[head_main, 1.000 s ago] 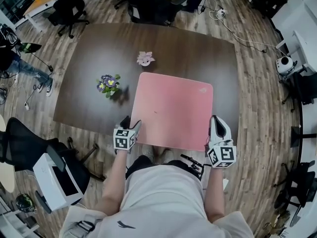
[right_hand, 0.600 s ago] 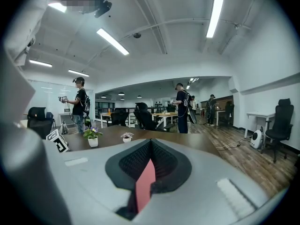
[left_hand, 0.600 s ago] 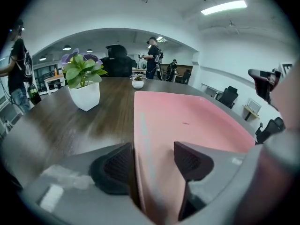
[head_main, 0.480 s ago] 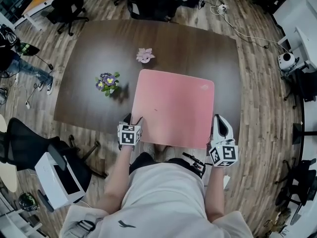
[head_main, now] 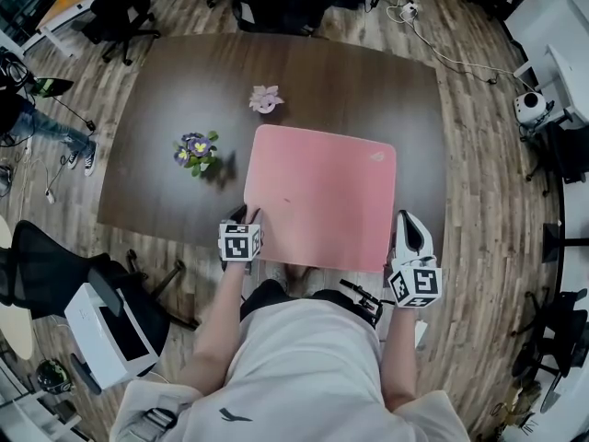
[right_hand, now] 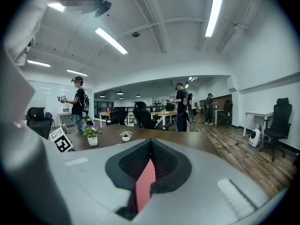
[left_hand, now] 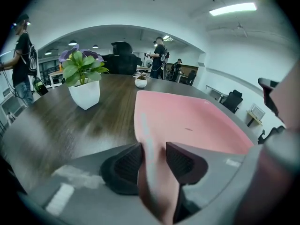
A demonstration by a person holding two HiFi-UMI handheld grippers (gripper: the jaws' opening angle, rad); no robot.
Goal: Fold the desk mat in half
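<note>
Dark tabletop (head_main: 166, 155) | desk mat (head_main: 322, 201) lies flat, running away from you | your right gripper (head_main: 408, 223) clamps its near-right corner | your left gripper (head_main: 245, 215) is closing its jaws around the near-left corner, not yet pinching

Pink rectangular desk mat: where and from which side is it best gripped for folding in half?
Its two near corners, from the person's side. The pink rectangular desk mat lies flat, near edge overhanging the dark wooden table, so jaws fit above and below. The right gripper is shut on one corner; the left gripper is closing around the other.
</note>
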